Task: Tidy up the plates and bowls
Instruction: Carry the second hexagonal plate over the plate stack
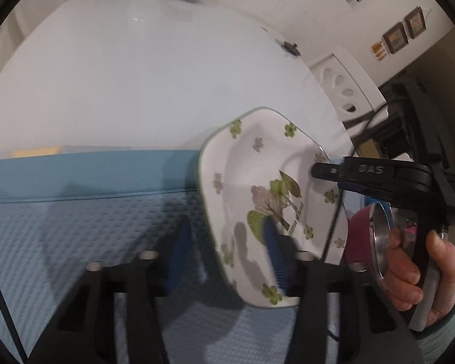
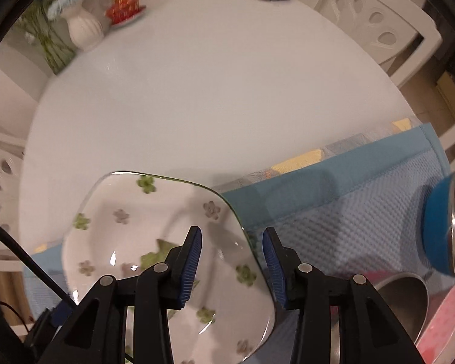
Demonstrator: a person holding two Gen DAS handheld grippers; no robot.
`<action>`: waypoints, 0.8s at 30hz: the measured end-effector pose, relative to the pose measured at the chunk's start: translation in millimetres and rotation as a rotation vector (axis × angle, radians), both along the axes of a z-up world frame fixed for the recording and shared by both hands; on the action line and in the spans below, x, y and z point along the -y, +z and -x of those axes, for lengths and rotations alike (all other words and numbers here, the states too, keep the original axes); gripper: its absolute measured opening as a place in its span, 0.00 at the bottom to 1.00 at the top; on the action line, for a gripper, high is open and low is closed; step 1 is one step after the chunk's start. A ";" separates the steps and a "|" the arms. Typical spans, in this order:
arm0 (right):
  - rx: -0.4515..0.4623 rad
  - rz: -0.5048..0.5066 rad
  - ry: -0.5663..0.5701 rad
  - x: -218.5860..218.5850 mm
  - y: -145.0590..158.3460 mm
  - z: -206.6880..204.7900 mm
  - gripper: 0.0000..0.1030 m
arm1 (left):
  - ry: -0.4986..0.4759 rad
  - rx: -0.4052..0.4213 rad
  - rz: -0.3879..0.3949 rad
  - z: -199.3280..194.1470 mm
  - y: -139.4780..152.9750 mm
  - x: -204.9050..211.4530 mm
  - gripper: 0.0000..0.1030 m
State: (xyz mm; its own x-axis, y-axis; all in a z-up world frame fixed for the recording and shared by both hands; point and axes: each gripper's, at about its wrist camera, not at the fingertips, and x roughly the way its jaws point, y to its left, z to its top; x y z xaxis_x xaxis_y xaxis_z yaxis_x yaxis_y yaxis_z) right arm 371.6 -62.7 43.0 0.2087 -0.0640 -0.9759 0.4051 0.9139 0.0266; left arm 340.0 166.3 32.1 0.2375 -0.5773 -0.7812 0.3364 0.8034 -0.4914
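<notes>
White and mostly bare, the desk (image 2: 197, 91) carries a blue waffle mat (image 1: 75, 227) along its near edge, and that mat is the landmark for everything else. A square flowered plate (image 1: 257, 200) sits at the mat's edge, half on it and half over the white top, tilted in the left wrist view. The left gripper (image 1: 227, 261) has its jaws parted, one pad (image 1: 273, 261) over the plate's face and the other over the mat, so it is not clamped on anything. The right gripper (image 2: 232, 261) straddles the plate's rim on the mat side, jaws released and not yet pressing it. Beside the mat's far end wait a blue-walled steel bowl (image 2: 443, 224), a plain steel bowl (image 2: 403, 300) and a pink dish (image 2: 443, 324), lying loose and unstacked. The sorting looks barely begun: the plate needs placing and the bowls still want nesting.
</notes>
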 end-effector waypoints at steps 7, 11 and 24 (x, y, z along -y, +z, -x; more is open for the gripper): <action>-0.030 0.037 0.111 -12.3 -3.4 -4.9 0.37 | -0.029 0.009 -0.038 9.0 -4.9 7.1 0.24; -0.054 0.010 0.173 -31.6 -2.5 7.5 0.37 | 0.007 0.013 -0.068 19.3 -0.5 -16.7 0.24; 0.179 -0.305 0.341 -58.7 -13.6 79.4 0.24 | 0.083 -0.018 -0.031 37.9 -13.5 -77.5 0.27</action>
